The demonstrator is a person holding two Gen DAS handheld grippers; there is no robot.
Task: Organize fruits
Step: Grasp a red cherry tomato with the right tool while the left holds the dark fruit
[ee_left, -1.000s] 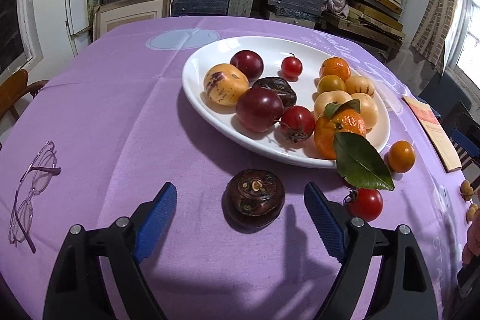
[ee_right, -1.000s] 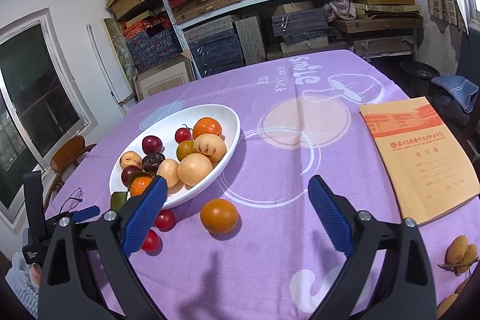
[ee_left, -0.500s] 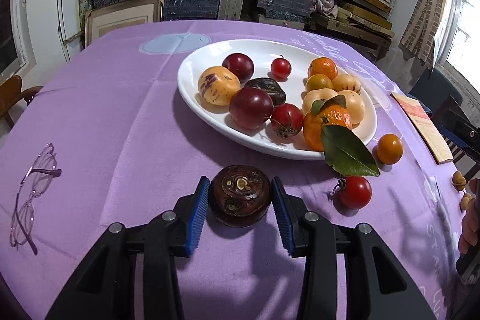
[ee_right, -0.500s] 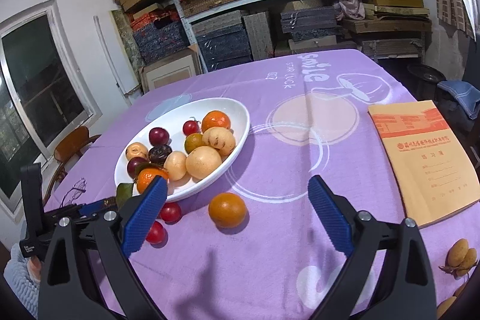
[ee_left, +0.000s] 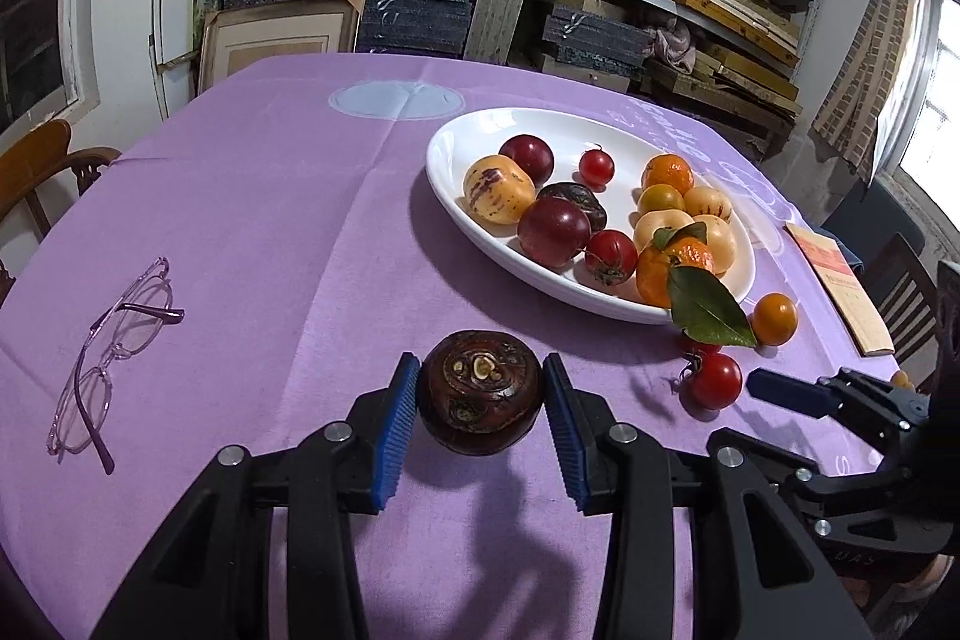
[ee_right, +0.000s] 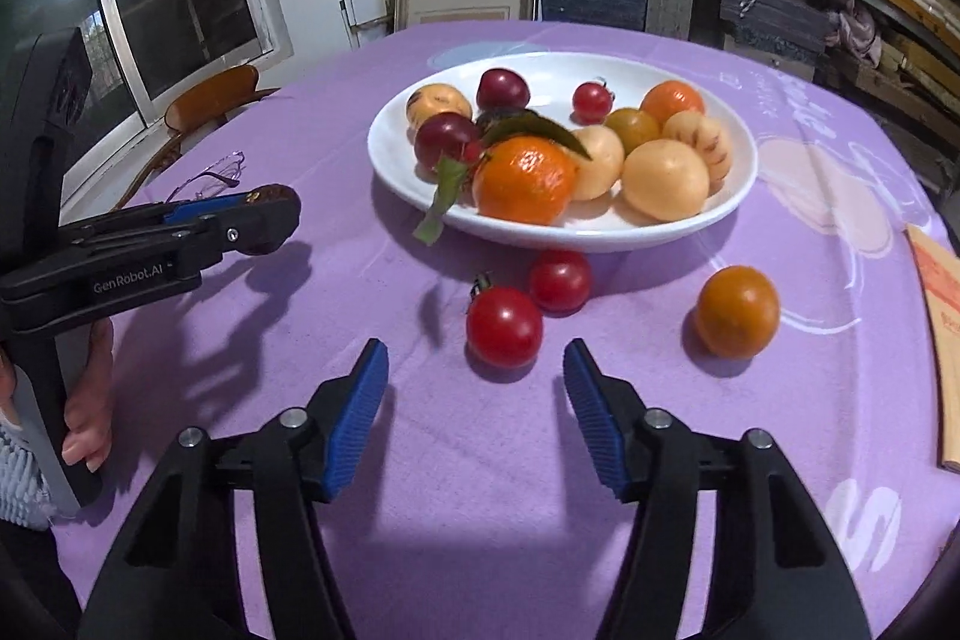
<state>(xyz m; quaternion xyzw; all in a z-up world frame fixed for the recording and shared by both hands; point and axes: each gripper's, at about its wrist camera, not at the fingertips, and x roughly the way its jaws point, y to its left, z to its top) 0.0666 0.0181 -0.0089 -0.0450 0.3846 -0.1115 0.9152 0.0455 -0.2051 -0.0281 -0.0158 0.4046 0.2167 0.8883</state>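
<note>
The left claw (ee_left: 480, 403) is now clamped on the dark brown, round, glossy mangosteen-like fruit (ee_left: 480, 400); both blue ribbed pads touch its sides. One second ago the same jaws stood wide apart around the fruit, and half a second ago they had just met it. In the right wrist view the fruit appears raised clear of the purple cloth-covered tabletop (ee_left: 240, 232), with its shadow cast below. Judgement: the grasp is complete and the carry has begun.

The right claw (ee_right: 477, 400) remains about half open and holds nothing. It has come in low behind the nearer red cherry tomato (ee_right: 504, 325), which lies just beyond the blue pads; a second red tomato (ee_right: 559, 280) lies just behind it, and a small loose orange citrus fruit (ee_right: 737, 311) lies apart to the right.

The white oval ceramic dish (ee_left: 462, 208) already holds most of the fruit. Judgement: the dark fruit, both tomatoes and the citrus are still outside it.
</note>
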